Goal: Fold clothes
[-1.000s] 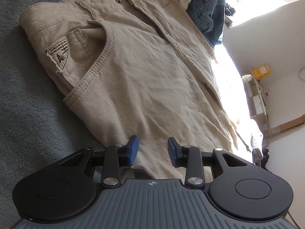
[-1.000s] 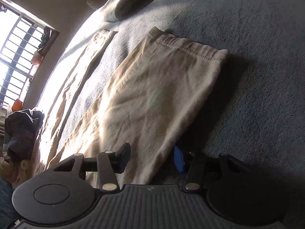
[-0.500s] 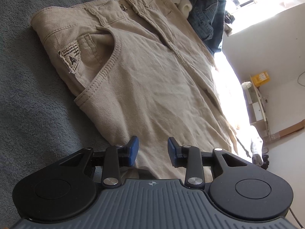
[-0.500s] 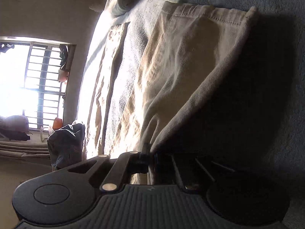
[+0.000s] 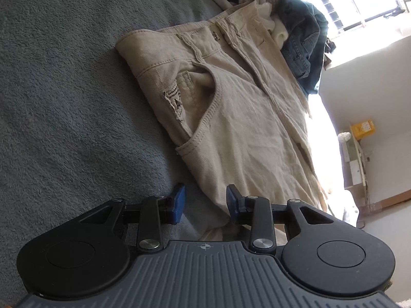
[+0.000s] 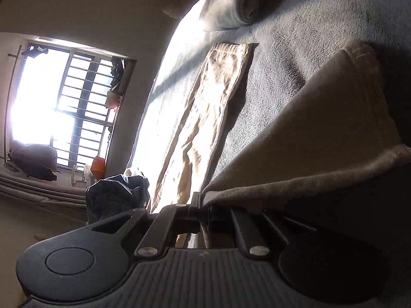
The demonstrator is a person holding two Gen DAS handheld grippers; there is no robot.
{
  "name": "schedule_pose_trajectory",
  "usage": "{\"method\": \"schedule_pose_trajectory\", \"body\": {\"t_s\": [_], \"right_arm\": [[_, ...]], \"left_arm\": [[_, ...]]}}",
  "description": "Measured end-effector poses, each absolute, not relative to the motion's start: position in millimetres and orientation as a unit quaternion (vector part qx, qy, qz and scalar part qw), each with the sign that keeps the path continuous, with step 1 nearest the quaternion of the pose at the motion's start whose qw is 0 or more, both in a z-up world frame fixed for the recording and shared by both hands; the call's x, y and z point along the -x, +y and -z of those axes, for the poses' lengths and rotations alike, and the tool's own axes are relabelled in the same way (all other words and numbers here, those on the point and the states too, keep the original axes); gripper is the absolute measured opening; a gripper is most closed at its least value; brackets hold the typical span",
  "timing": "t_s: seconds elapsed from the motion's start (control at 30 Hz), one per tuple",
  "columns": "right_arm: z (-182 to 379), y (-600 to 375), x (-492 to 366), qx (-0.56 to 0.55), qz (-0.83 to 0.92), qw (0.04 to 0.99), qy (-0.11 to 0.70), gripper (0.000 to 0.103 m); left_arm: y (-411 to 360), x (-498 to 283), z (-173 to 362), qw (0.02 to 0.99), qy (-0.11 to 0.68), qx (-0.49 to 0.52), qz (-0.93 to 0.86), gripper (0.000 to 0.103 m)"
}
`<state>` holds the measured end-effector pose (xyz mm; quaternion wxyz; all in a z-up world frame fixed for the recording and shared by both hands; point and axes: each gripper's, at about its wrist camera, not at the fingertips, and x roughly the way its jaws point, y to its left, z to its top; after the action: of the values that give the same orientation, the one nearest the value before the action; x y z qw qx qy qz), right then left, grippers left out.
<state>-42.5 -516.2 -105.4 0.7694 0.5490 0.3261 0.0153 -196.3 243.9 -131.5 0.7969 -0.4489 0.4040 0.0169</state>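
Beige cotton-twill trousers [image 5: 244,133] lie spread front-up on a grey fleecy blanket [image 5: 77,102] covering a bed; waistband toward the far end in the left wrist view, fly seam running down the middle, curved side pocket opening with a small frayed printed label [image 5: 176,101] just inside it; one trouser leg [image 6: 205,128] stretches flat across the blanket toward a hemmed cuff, sunlit, in the right wrist view; the other leg [image 6: 321,138] is raised off the blanket, its edge drawn up into the right hand-held gripper [image 6: 204,211]; that gripper's black fingers are pressed together, pinching the folded beige cloth between them, the cloth hanging in shadow to the right of the grip; left hand-held gripper [image 5: 204,201] hovers low over the near edge of the trousers, its blue pads [image 5: 178,201] spread apart with nothing between them, one pad over bare blanket, the other over beige fabric; beyond the waistband, a heap of other clothes, dark blue denim garment [image 5: 305,48] and a cream piece [image 5: 269,23] among them, touching the trousers' top edge; a rolled pale grey cloth [image 6: 231,2] lies at the blanket's far end; barred window [image 6: 64,107] glaring bright, an orange object [image 6: 99,166] on its sill; yellow box [image 5: 363,128] on a white shelf against the wall.
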Motion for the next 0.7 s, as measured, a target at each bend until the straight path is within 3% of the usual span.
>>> {"method": "schedule_pose_trajectory", "body": {"t_s": [0.33,0.5,0.7], "right_arm": [[81,-510,15,-0.54,-0.029,0.778,0.319,0.004],[82,-507,5,-0.532,-0.02,0.78,0.33,0.003],[75,-508,-2,-0.528,-0.016,0.787,0.319,0.003]], "left_arm": [[248,174,140,0.776,0.372,0.503,-0.086,0.033],[248,172,133,0.775,0.368,0.5,-0.118,0.012],[245,163,93,0.817,0.333,0.46,-0.104,0.008]]}}
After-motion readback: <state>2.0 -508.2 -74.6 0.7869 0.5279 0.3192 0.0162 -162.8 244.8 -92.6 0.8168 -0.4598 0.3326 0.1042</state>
